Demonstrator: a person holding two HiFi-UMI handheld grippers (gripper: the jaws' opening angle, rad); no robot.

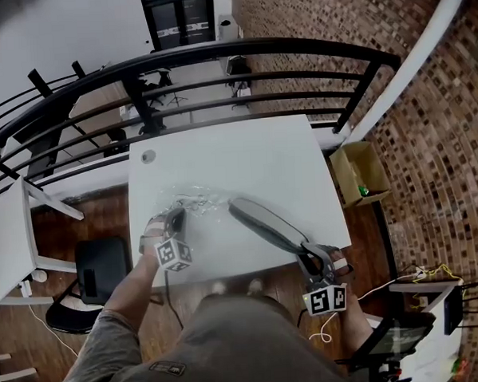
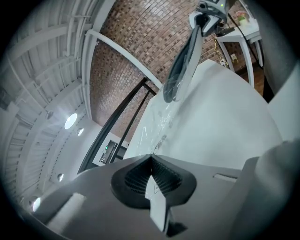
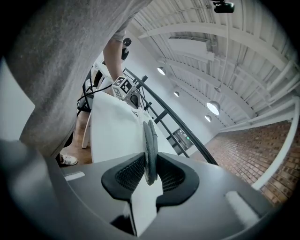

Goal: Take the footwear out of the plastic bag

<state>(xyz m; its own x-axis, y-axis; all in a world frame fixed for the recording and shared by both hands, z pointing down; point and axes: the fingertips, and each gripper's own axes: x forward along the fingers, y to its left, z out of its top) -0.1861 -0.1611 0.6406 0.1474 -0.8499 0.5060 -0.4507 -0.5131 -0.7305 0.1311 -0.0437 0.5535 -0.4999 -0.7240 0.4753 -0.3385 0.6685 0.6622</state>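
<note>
A long, flat grey shoe (image 1: 264, 221) hangs over the white table (image 1: 221, 155), lifted at its near end. My right gripper (image 1: 306, 253) is shut on that end. In the right gripper view the shoe (image 3: 150, 140) runs edge-on out from between the pads. The clear plastic bag (image 1: 196, 204) lies crumpled on the table to the shoe's left, and my left gripper (image 1: 176, 217) is shut on its edge. In the left gripper view the film (image 2: 161, 126) leads into the closed jaws, with the shoe (image 2: 185, 61) and the right gripper (image 2: 206, 11) held high beyond it.
A black railing (image 1: 216, 56) runs behind the table. On the floor to the right sits an open cardboard box (image 1: 359, 172) by the brick wall. A black chair (image 1: 99, 269) and another white table (image 1: 6, 238) stand to the left. The person's body fills the near edge.
</note>
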